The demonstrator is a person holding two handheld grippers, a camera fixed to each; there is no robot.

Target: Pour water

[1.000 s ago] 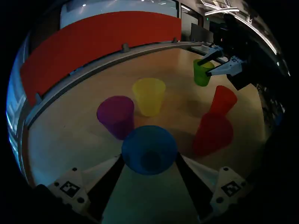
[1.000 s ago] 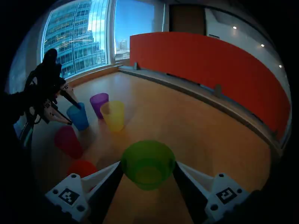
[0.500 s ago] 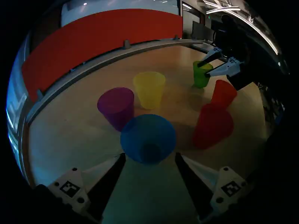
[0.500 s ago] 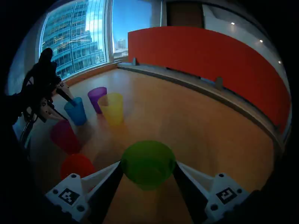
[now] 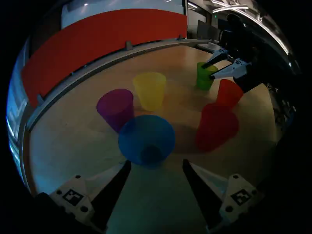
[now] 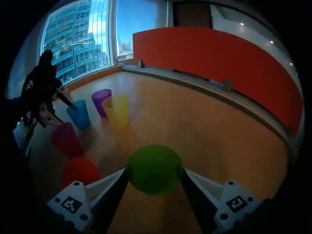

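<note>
Right, nearest in, the left gripper (image 5: 156, 163) has its fingers spread about a cup's width. The translucent blue plastic cup (image 5: 146, 136) sits at their tips, mouth tipped toward the camera. I cannot tell whether both fingers actually press on it.

Just beyond, on the pale wooden tabletop (image 5: 74, 156), stands a translucent purple plastic cup (image 5: 116, 109) to the left. A translucent yellow plastic cup (image 5: 149, 91) is just behind and to its right.

Over on the right are two red plastic cups, a nearer one (image 5: 216, 126) and a farther one (image 5: 229, 93), close together.

Farther again, at far right, comes the translucent green plastic cup (image 5: 203, 80), with the right gripper (image 5: 207, 72) straddling its rim. In the right gripper view that cup fills the gap between the fingers, both touching its wall, so that looks a proper hold.

I can make out no water in either cup. A long red partition panel (image 5: 97, 39) runs along the back.

Here's what matters: the green cup lies far and right of the blue one, well apart, with the red pair partly between them. Both cups sit roughly upright. My read is that no pour has begun; one mouth must come over the other, and the right gripper has the surer grip.
</note>
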